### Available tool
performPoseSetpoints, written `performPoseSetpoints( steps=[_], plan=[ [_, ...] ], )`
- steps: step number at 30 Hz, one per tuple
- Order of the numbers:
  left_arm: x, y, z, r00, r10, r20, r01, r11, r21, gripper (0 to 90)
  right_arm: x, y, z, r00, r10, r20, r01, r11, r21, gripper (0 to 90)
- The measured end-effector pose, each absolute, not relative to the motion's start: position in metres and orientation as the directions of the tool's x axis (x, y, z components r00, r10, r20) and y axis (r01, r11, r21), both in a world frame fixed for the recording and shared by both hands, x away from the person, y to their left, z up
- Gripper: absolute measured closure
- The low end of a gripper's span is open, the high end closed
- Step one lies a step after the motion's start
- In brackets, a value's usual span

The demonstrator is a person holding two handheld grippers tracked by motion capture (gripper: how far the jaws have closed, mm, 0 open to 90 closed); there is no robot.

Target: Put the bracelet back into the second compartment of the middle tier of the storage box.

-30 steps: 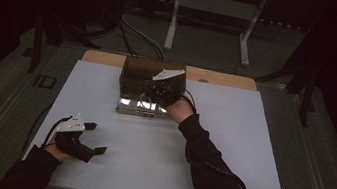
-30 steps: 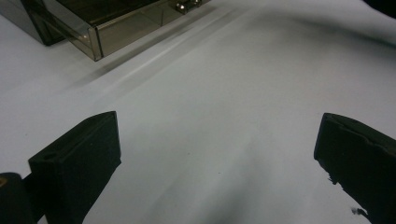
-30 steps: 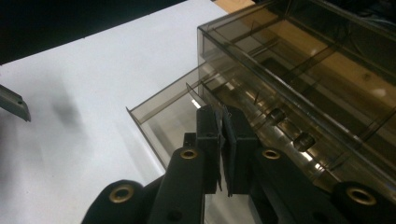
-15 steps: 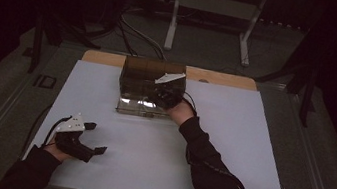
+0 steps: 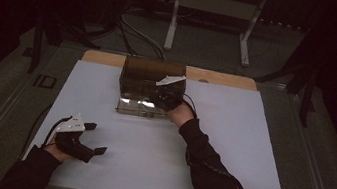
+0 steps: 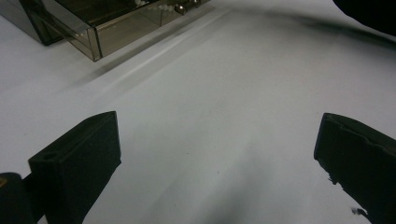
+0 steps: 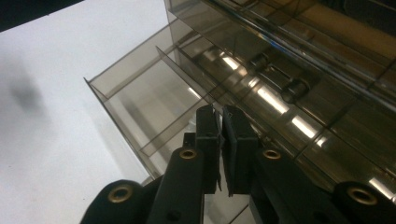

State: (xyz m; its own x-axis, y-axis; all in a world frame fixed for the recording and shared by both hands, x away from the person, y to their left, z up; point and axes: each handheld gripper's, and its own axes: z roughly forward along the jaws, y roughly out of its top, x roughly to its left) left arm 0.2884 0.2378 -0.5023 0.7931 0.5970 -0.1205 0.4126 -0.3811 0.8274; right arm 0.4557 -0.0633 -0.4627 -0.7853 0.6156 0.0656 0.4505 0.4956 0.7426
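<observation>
Scene: a person sits at a white tabletop (image 5: 229, 149) with a smoked see-through plastic drawer box (image 5: 153, 74) at its far middle.
Drawer box: it stands upright near the far edge, and 1 drawer (image 5: 142, 106) is pulled out toward the person at its bottom.
Drawer, close up: in the right gripper view the open drawer (image 7: 140, 100) shows thin dividers and a bare bottom in the compartments that can be seen.
Right hand-held gripper: the right hand-held gripper (image 5: 169, 94) is at the front right of the box, over the open drawer; in its own view the right hand-held gripper (image 7: 221, 140) has its jaws pressed together, pointing down among the dividers.
Held thing: nothing can be made out between those jaws; a thin divider edge runs just beside them, and whether they nip it I cannot tell.
Left hand-held gripper: the left hand-held gripper (image 5: 91, 137) rests low at the near left of the tabletop, well apart from the box, jaws spread wide and empty; the same gripper (image 6: 219, 154) looks across bare white surface toward the box corner.
Step in hand: judged as working at the open drawer, either placing into it or getting ready to push it shut.
Next move: it likely calls for lifting the right jaws clear of the dividers, then pressing the drawer front straight in, without tipping the light box.
</observation>
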Motion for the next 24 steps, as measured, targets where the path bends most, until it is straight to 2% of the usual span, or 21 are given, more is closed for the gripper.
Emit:
performPoseSetpoints(
  steps=[11,12,14,15,16,23,24],
  plan=[
    [0.289,0.238,-0.502,0.793,0.597,-0.119,0.411,-0.381,0.828,2.0,0.458,-0.064,-0.466,-0.781,0.621,0.060,0.451,0.494,0.743,85.3],
    [0.289,0.238,-0.502,0.794,0.596,-0.121,0.412,-0.380,0.828,2.0,0.458,-0.064,-0.464,-0.782,0.620,0.065,0.450,0.489,0.747,82.1],
    [0.288,0.238,-0.502,0.794,0.596,-0.119,0.411,-0.382,0.828,2.0,0.457,-0.064,-0.461,-0.789,0.610,0.074,0.442,0.480,0.758,66.4],
    [0.288,0.238,-0.502,0.794,0.596,-0.119,0.411,-0.382,0.828,2.0,0.457,-0.064,-0.461,-0.789,0.610,0.074,0.442,0.480,0.758,66.4],
    [0.289,0.238,-0.502,0.795,0.595,-0.119,0.411,-0.383,0.827,2.0,0.455,-0.063,-0.456,-0.792,0.608,0.064,0.425,0.472,0.772,54.5],
    [0.289,0.238,-0.503,0.794,0.596,-0.122,0.413,-0.380,0.828,2.0,0.449,-0.065,-0.437,-0.786,0.615,0.064,0.400,0.426,0.812,29.4],
    [0.289,0.238,-0.503,0.794,0.596,-0.122,0.413,-0.380,0.828,2.0,0.449,-0.065,-0.437,-0.786,0.615,0.064,0.400,0.426,0.812,29.4]
  ],
)
